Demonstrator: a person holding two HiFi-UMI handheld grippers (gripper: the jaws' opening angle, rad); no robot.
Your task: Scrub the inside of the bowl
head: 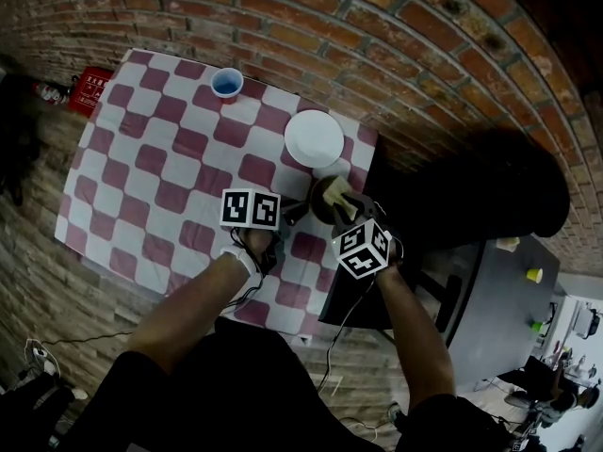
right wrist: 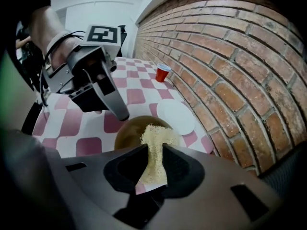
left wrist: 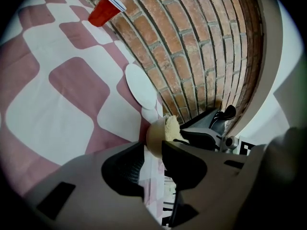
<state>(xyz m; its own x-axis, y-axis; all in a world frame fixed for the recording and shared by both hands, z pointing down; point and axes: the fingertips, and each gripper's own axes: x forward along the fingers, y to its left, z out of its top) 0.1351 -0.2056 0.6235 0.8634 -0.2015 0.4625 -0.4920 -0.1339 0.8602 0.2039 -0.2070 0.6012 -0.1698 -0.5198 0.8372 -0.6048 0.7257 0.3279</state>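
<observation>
A brown bowl sits near the right edge of the checkered table, just in front of the white plate. My left gripper is shut on the bowl's rim from the left; in the right gripper view one of its fingers reaches down to the rim of the bowl. My right gripper is shut on a pale yellow sponge, whose frayed end presses into the bowl. From the left gripper view the sponge shows over the rim, with the right gripper behind it.
A white plate lies just behind the bowl. A red cup stands at the table's far edge. The brick wall runs along the plate side. The table's right edge is close to the bowl; a dark table stands beyond.
</observation>
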